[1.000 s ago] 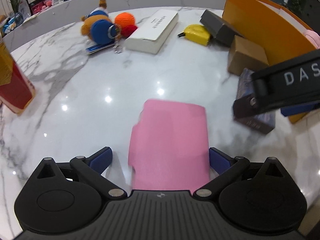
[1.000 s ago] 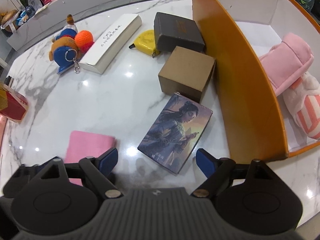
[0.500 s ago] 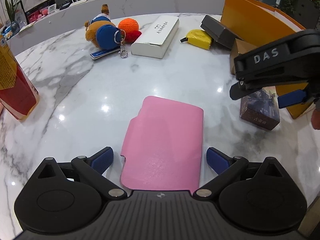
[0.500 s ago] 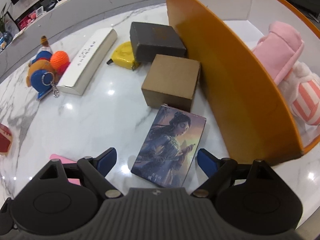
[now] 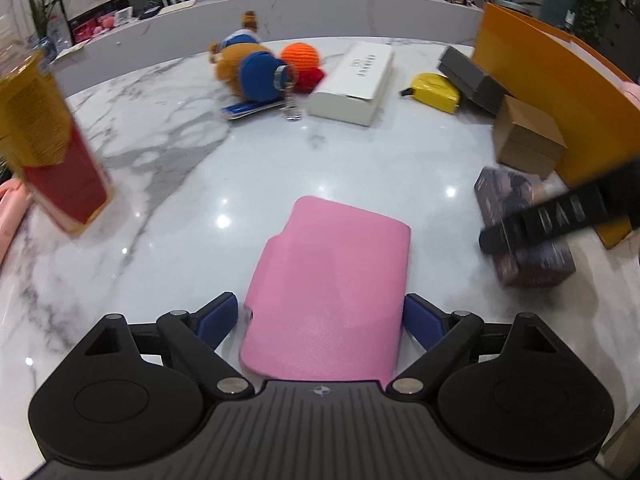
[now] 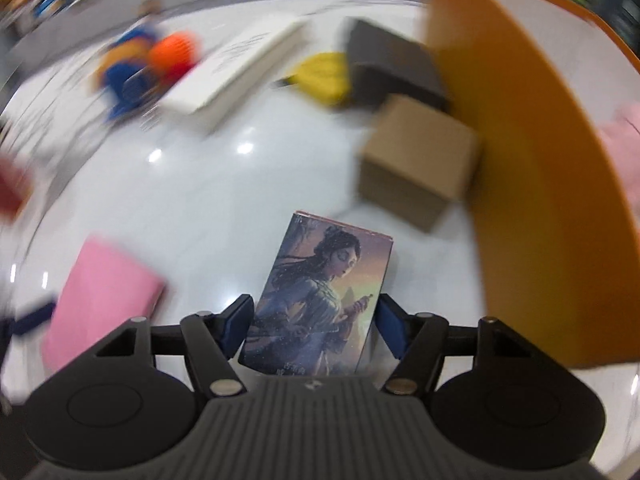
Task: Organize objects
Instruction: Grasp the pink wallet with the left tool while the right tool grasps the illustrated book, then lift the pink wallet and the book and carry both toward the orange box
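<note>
A flat pink case [image 5: 332,296] lies on the marble table between the fingers of my left gripper [image 5: 320,320], which is open around it with small gaps on both sides. My right gripper [image 6: 314,326] has its blue pads against both sides of a box with a painted woman on it [image 6: 320,296], shut on it. That box also shows in the left wrist view [image 5: 520,224], with the right gripper's black body [image 5: 560,212] over it. The pink case also shows in the right wrist view [image 6: 100,292].
An orange bin [image 6: 532,184] stands at the right, a pink plush [image 6: 624,136] inside. Beside it sit a brown carton [image 5: 528,140], a dark box [image 5: 472,80] and a yellow tape measure [image 5: 436,88]. A white box [image 5: 356,80], plush toys [image 5: 256,72] and a red-yellow carton [image 5: 48,148] lie farther off.
My right gripper has come down onto the picture box and closed on its sides. My left gripper has stayed open around the pink case, shifting only slightly.
</note>
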Demonstrator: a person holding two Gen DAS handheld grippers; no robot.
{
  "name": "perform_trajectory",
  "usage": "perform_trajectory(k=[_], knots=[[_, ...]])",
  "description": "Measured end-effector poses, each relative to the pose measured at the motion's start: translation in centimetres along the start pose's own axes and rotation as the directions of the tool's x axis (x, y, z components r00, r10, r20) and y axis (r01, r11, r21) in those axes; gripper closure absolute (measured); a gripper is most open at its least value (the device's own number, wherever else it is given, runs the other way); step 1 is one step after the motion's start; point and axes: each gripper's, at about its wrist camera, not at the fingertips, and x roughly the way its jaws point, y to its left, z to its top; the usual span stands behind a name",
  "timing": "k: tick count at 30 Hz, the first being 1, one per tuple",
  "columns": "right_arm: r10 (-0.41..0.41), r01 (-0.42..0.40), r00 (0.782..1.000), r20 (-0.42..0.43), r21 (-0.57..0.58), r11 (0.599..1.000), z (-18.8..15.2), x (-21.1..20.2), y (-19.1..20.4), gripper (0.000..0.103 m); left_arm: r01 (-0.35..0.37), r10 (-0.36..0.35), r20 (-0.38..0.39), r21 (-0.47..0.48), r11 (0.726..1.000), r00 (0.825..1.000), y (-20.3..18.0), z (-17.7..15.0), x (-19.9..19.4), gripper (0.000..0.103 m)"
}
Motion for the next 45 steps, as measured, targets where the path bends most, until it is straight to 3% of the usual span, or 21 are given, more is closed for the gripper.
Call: perform_trajectory(k=[6, 10, 16, 19, 23, 28, 32, 40, 45], knots=[[0.038, -0.026, 0.998, 0.052, -0.213, 0.977, -1.7, -0.2, 1.7, 0.035, -0.002, 0.003, 0.041, -0.005, 1.0, 0.999, 0.8, -0.6, -0.2, 0.0], [0.087, -0.072, 0.995, 0.052, -0.248, 0.966, -2.0, 0.0, 1.3, 0.02, -0.005, 0.006, 0.067, -0.017, 1.0, 0.998, 1.1, -0.7, -0.2, 0.0], [0.043, -0.038, 0.999, 0.015, -0.216, 0.976, -1.7, 0.0, 1.8, 0.02, -0.002, 0.002, 0.015, 0.018, 1.0, 1.0, 1.1, -0.2, -0.2, 0.0], [0.038, -0.036, 0.999, 0.002, -0.194, 0.98, -1.8, -0.2, 1.6, 0.024, 0.015, -0.016, 0.017, 0.033, 0.999, 1.0, 1.0, -0.4, -0.4, 0.006], [0.039, -0.038, 0.999, 0.0, -0.195, 0.98, -1.7, -0.4, 1.5, 0.037, 0.029, -0.028, -0.028, 0.049, 0.998, 0.999, 0.8, 0.1, -0.5, 0.007], [0.036, -0.044, 0.998, -0.042, -0.216, 0.975, -1.6, -0.5, 1.8, 0.038, 0.048, -0.035, -0.137, 0.094, 0.994, 0.99, 0.5, 1.0, -0.3, 0.007], [0.034, -0.058, 0.994, -0.106, -0.231, 0.971, -1.6, -0.5, 2.4, 0.039, 0.086, -0.052, -0.231, 0.142, 0.986, 0.972, 0.5, 1.7, 0.0, 0.008], [0.036, -0.081, 0.987, -0.155, -0.299, 0.951, -2.2, -0.7, 3.1, 0.039, 0.108, -0.052, -0.299, 0.174, 0.979, 0.953, 0.4, 1.6, -0.1, 0.008], [0.04, -0.09, 0.987, -0.159, -0.321, 0.943, -2.3, -0.8, 3.1, 0.039, 0.108, -0.046, -0.309, 0.186, 0.977, 0.95, 0.4, 1.6, -0.2, 0.009]])
